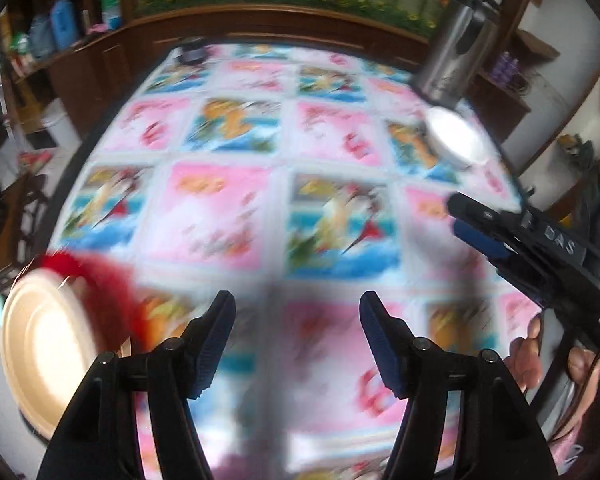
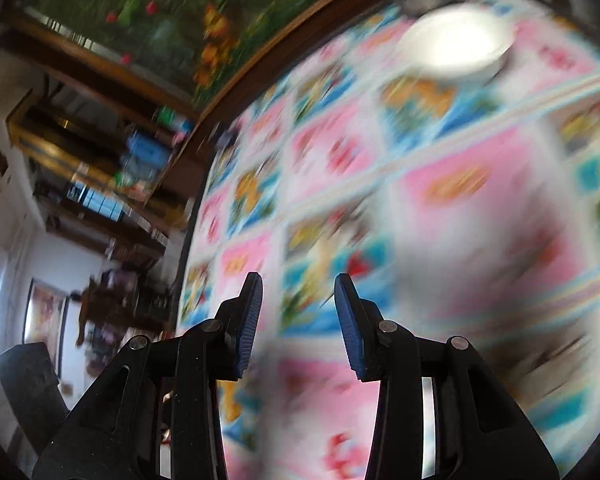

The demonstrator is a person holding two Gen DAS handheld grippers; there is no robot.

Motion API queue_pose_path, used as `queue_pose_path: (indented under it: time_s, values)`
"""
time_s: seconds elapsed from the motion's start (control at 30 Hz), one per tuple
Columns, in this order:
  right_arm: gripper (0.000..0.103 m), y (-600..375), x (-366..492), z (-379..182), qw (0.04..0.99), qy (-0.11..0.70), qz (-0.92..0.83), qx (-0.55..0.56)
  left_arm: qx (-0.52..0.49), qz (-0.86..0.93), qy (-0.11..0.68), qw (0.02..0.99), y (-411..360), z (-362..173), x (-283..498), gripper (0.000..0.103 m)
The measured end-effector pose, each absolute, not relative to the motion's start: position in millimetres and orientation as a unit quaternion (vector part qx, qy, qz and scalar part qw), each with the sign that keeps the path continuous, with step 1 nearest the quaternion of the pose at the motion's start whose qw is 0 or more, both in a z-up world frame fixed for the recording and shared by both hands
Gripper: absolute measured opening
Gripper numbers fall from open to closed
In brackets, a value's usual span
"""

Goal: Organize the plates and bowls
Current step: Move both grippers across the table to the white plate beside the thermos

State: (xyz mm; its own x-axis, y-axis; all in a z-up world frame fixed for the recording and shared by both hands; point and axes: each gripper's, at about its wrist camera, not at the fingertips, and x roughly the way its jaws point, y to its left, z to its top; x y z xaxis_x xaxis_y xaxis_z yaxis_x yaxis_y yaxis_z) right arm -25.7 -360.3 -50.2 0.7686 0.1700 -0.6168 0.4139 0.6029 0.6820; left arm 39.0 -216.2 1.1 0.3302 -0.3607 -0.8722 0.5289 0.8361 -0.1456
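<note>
Both grippers carry nothing, so sorting looks far from finished. The left gripper stands spread wide over the bench with its pink-and-blue picture cloth. The round cream plate, red-rimmed, lies at eight o'clock; the white shallow bowl sits apart at two o'clock, beside a steel flask. The right gripper is partly spread, empty. Its body reads "DAS".

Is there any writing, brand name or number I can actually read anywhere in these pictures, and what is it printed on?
"DAS": white letters on the black body of the right gripper, seen in the left wrist view.
Tablecloth: the marks in its pink squares are too blurred to read.
Shelf items in the background: too small and blurred to read.
</note>
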Motion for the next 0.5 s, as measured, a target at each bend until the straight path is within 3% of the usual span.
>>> queue_pose_path:
  time_s: [0.3,0.5]
  values:
    - [0.037,-523,-77,-38,0.814,0.259,-0.190,0.484,0.072,-0.284,0.496,0.818,-320,17,94,0.065]
    - [0.037,-580,-54,-58,0.789,0.266,-0.189,0.521,0.059,-0.279,0.512,0.810,-384,-3,120,0.065]
